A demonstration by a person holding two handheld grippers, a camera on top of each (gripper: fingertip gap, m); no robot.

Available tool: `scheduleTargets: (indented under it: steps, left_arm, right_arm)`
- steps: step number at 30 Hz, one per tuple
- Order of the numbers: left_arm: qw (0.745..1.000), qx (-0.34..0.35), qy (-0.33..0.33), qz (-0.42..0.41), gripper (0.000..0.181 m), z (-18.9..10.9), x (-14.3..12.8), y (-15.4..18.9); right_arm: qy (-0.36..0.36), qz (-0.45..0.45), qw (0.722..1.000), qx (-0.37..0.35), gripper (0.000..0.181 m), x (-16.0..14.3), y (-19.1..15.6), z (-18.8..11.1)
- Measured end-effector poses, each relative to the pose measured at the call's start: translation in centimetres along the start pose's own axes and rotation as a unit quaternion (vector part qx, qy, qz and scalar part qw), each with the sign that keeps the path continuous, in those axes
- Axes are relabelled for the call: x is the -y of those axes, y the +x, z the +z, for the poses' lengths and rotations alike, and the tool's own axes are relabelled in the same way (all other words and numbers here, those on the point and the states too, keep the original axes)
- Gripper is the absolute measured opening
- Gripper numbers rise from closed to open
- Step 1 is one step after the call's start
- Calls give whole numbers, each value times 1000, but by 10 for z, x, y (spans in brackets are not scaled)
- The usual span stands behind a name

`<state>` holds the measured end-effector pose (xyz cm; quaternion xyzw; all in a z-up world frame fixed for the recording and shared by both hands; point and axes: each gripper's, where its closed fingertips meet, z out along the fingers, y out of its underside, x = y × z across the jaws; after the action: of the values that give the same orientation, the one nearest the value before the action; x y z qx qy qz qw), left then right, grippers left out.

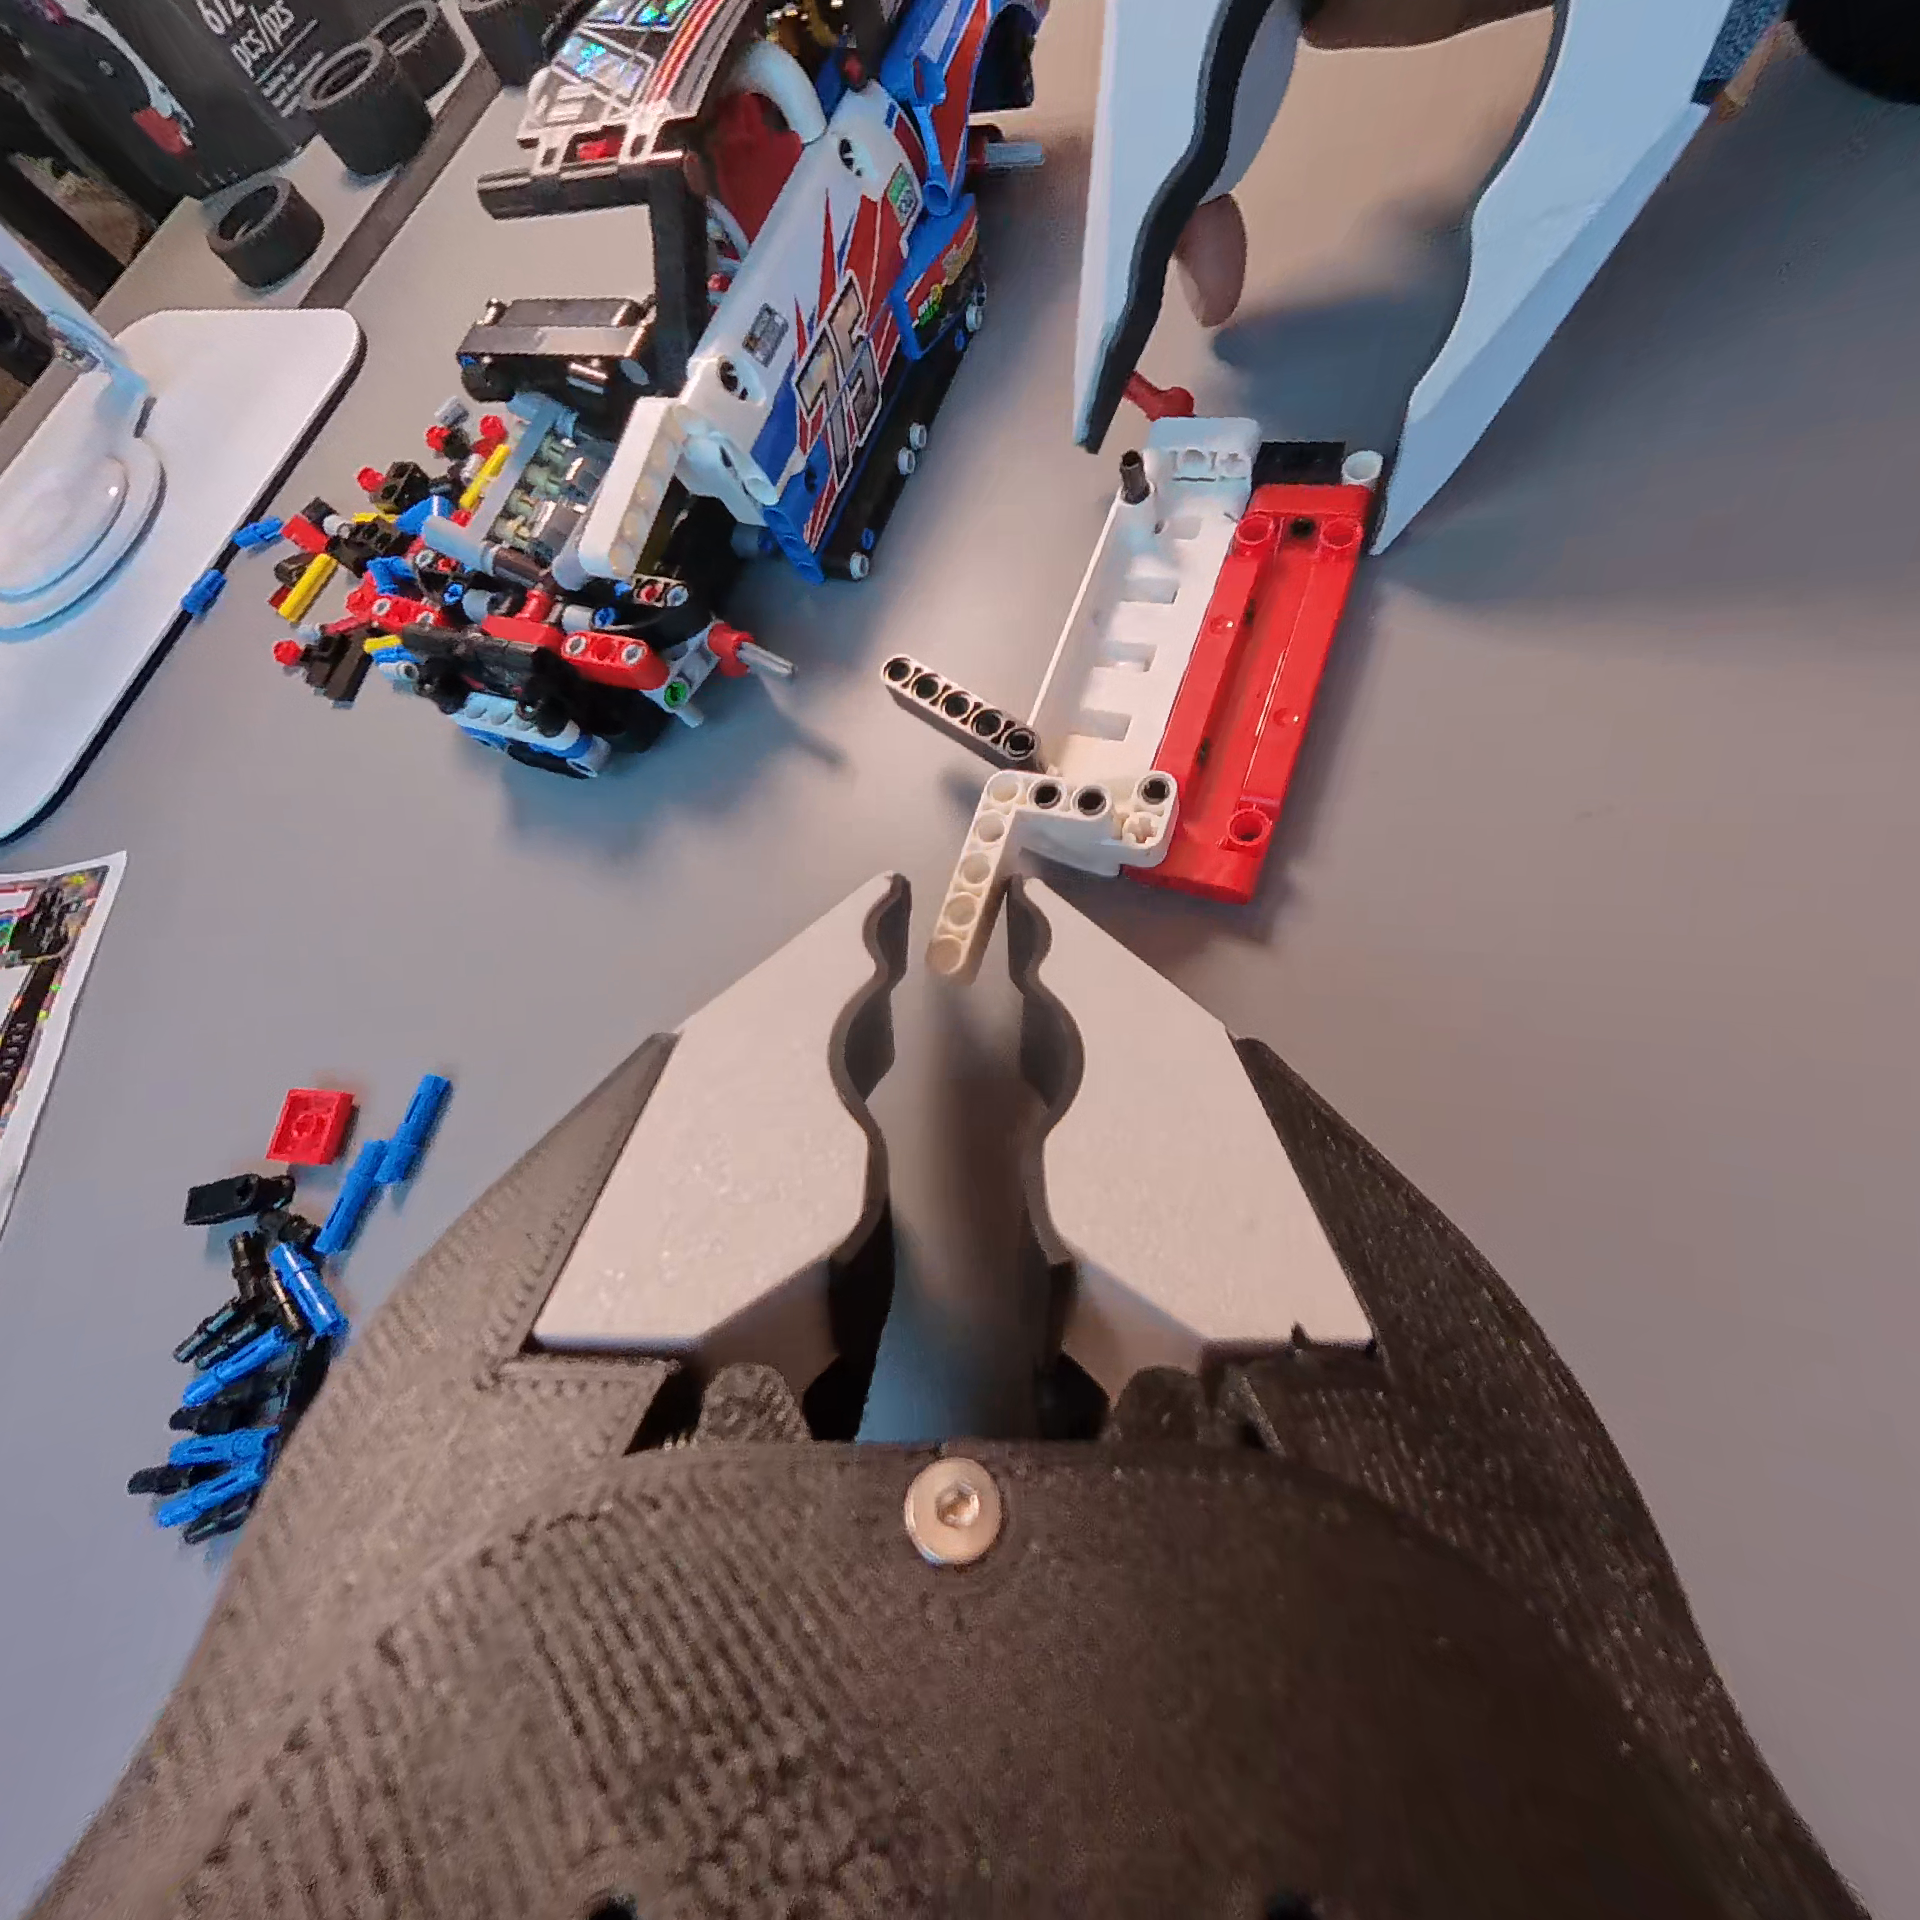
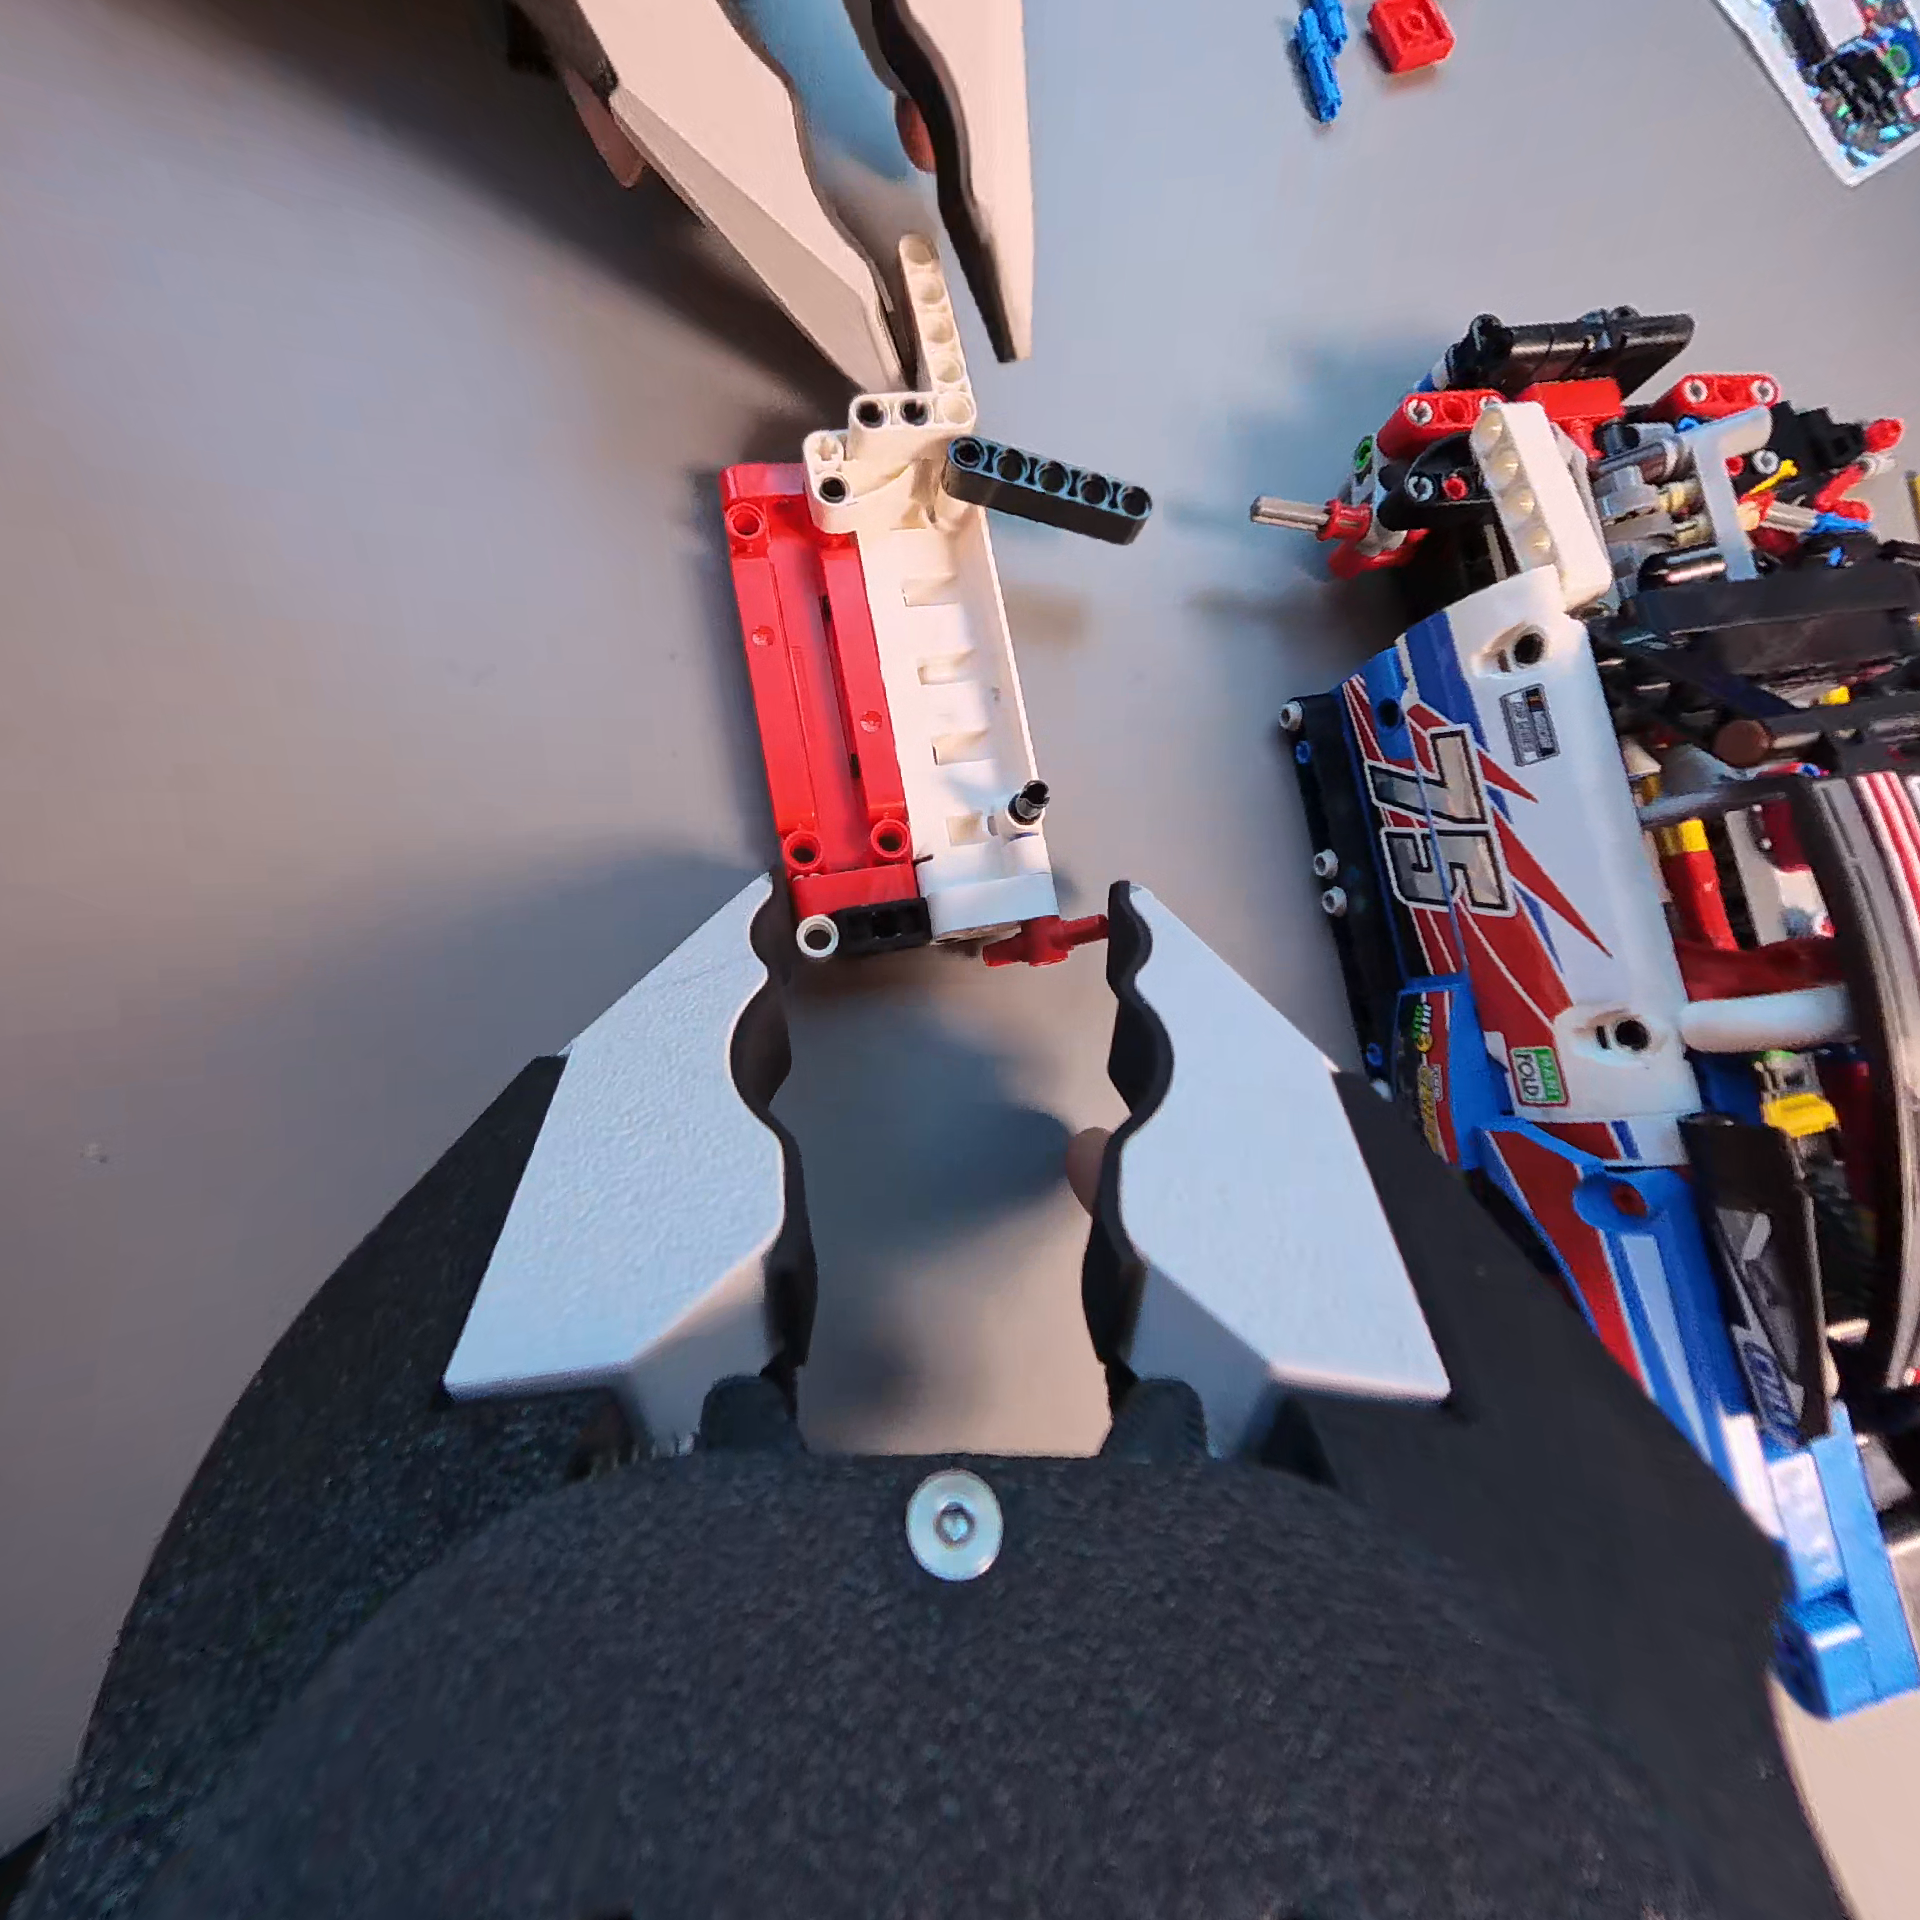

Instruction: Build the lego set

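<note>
A flat sub-assembly lies on the grey table: a red panel [image 1: 1247,665] [image 2: 810,675] joined to a white panel [image 1: 1132,613] [image 2: 956,675]. A white L-shaped beam [image 1: 966,914] [image 2: 930,312] and a black beam [image 1: 961,712] [image 2: 1049,488] stick out at one end. My left gripper [image 1: 958,885] [image 2: 940,348] is narrowly open astride the L-beam's free arm, with a small gap on one side. My right gripper [image 2: 940,899] [image 1: 1242,488] is wide open around the opposite end, beside a red axle pin [image 2: 1044,940] [image 1: 1158,393].
The partly built blue, white and red race car [image 1: 790,364] [image 2: 1558,831] stands beside the sub-assembly. Loose blue and black pins [image 1: 249,1351] and a red plate [image 1: 310,1124] [image 2: 1410,33] lie nearby. An instruction sheet [image 1: 42,997] [image 2: 1839,73], a white stand base [image 1: 156,499] and black tyres [image 1: 265,229] are further off. The tips of one gripper are about 10 cm away from the tips of the other. My left gripper's tips are some 15 cm from the red plate [image 2: 1410,33]. It is also in sight in the left wrist view [image 1: 318,1113].
</note>
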<state>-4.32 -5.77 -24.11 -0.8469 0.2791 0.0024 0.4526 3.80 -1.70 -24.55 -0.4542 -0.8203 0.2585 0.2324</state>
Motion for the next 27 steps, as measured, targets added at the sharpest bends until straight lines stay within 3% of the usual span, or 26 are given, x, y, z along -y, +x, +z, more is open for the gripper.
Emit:
scheduleTargets:
  steps: [21, 27]
  left_arm:
    - [997, 29, -9, -66, 15, -1, -3, -14]
    - [993, -33, 60, -100, 16, -11, 14, -14]
  right_arm:
    - [-13, 77, 996, -32, 59, 3, 0, 5]
    - [-9, 64, 997, -36, 58, 4, 0, 5]
